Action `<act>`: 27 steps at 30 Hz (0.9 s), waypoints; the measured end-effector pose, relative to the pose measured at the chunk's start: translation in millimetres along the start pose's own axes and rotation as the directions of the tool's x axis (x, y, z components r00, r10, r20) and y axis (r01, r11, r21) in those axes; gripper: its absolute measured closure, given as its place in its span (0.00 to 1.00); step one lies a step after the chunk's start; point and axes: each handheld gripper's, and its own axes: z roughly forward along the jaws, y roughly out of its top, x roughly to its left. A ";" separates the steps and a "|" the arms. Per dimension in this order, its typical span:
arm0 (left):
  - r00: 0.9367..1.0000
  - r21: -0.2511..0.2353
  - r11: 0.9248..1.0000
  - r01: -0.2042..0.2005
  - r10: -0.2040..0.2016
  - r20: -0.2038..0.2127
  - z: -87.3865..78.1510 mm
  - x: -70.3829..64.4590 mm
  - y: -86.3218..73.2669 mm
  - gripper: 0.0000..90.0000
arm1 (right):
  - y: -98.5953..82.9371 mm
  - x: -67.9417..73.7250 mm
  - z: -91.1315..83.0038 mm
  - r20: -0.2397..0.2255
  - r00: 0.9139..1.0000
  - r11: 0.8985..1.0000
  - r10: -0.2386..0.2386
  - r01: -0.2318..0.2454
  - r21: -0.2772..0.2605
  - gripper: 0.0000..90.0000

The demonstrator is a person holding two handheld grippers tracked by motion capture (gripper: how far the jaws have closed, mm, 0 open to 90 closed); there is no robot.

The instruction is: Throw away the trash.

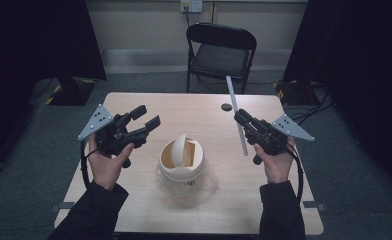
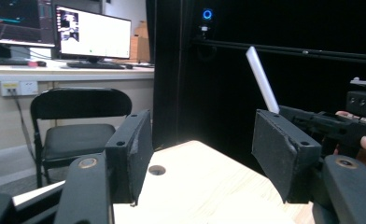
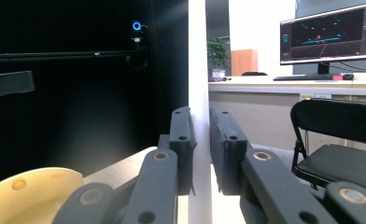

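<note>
High view first: on the left I see my left gripper [image 1: 145, 119] held up over the table [image 1: 134, 102], with its jaws wide apart and nothing between them. In the middle of the table sits a cream pot [image 1: 182, 161] with a swing lid, inside a clear bag, and neither gripper touches it. On the right, my right gripper [image 1: 240, 117] holds a long white stick [image 1: 235, 112], which pokes out past the jaws on both sides and leans toward the far edge. Behind the table stands a black folding chair [image 1: 220, 52], and a small dark hole [image 1: 226, 107] marks the tabletop near the stick. Left gripper view shows me things the high view cannot: two bright screens [image 2: 95, 33] on a desk behind the chair, and the stick's top end [image 2: 262, 80] rising above the other gripper. Right gripper view shows the jaws shut tight on the stick [image 3: 199, 70], which blocks the middle, and the pot's rim [image 3: 29, 193] low on the left.
</note>
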 end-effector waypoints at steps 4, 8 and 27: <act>1.000 -0.007 1.000 0.001 -0.001 0.020 9.1 -5.7 4.8 0.43 | 2.1 4.5 3.6 -0.016 1.000 1.000 -0.004 0.004 -0.004 0.90; 0.998 -0.012 1.000 -0.007 0.007 0.056 25.5 -15.3 11.9 0.44 | 3.2 13.4 8.8 -0.047 0.999 1.000 -0.015 0.015 -0.002 0.90; 0.993 -0.015 1.000 0.015 -0.013 0.116 75.3 -35.3 30.0 0.48 | 2.9 24.5 12.0 -0.091 0.996 1.000 -0.025 0.025 -0.008 0.90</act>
